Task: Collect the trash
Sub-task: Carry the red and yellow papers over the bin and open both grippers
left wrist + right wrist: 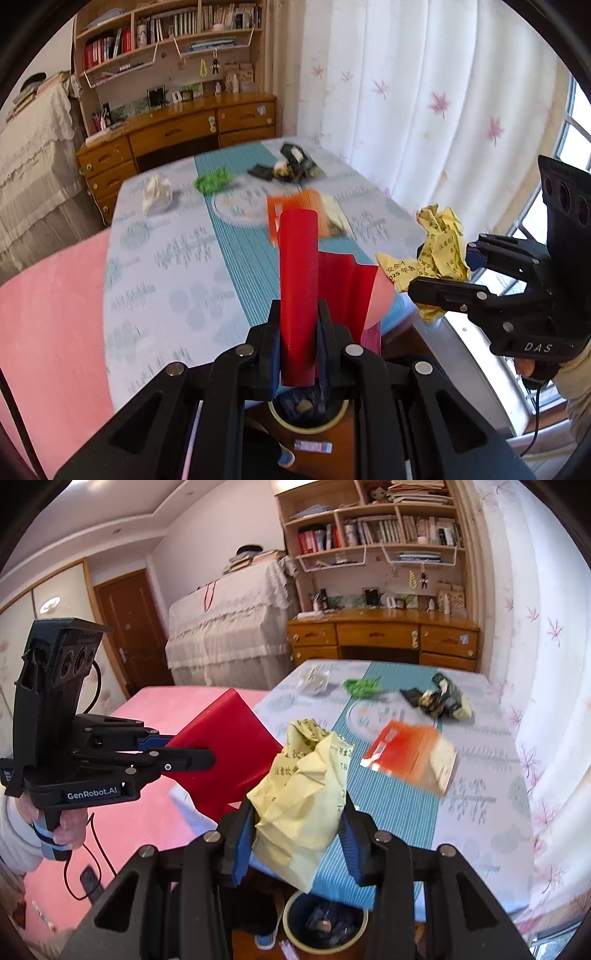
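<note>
My left gripper (298,325) is shut on a folded red sheet (299,280), held above the table's near edge; it shows from the side in the right wrist view (199,755) with the red sheet (229,749). My right gripper (299,823) is shut on a crumpled yellow paper (303,794), seen at the right of the left wrist view (441,251). A round trash bin (325,923) stands on the floor below both grippers, also in the left wrist view (308,413). On the table lie an orange packet (410,755), a green wad (364,686), a white tissue (314,679) and dark wrappers (439,699).
The table (476,794) has a blue-and-white patterned cloth. A pink bed (155,709) lies to its left. A wooden desk with shelves (384,635) stands behind, and a white curtain (554,664) hangs on the right. A slipper (266,934) lies beside the bin.
</note>
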`<state>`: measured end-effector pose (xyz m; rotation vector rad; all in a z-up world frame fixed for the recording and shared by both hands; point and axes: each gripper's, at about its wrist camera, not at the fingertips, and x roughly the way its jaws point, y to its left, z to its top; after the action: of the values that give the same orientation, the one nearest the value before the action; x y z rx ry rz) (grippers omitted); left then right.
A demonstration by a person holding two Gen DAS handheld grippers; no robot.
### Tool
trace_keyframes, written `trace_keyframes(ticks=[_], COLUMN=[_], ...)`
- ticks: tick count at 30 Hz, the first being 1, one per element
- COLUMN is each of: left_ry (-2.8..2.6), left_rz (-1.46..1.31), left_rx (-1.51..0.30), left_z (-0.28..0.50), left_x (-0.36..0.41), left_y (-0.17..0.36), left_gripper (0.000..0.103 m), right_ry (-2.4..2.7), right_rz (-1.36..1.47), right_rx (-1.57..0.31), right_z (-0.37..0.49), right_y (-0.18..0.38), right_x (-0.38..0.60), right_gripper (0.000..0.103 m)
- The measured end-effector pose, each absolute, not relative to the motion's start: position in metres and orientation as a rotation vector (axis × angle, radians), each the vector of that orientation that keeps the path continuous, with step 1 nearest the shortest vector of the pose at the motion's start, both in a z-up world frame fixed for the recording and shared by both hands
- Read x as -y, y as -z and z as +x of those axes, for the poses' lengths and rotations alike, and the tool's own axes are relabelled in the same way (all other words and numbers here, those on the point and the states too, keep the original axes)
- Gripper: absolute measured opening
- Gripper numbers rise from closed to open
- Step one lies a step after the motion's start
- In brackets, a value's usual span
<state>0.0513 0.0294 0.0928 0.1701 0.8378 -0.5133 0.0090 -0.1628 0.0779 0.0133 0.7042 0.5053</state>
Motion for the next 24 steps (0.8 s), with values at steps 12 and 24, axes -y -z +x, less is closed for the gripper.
trace_keyframes(ticks=[12, 24], left_ry=[0.499, 0.524], left_rz=[0.201, 0.167], left_rx=[-0.976, -1.098], left_z=[-0.009, -0.003], left_x=[-0.02, -0.005], left_y=[0.051, 0.194], left_gripper=[0.013, 0.014], right_ry=[-0.509, -0.431], right_rz=[0.011, 0.057], right_rx=[-0.965, -1.14], right_z=[-0.026, -0.011], right_y=[0.064, 0.197], right_x=[0.161, 0.168], right_gripper=[0.041, 0.041])
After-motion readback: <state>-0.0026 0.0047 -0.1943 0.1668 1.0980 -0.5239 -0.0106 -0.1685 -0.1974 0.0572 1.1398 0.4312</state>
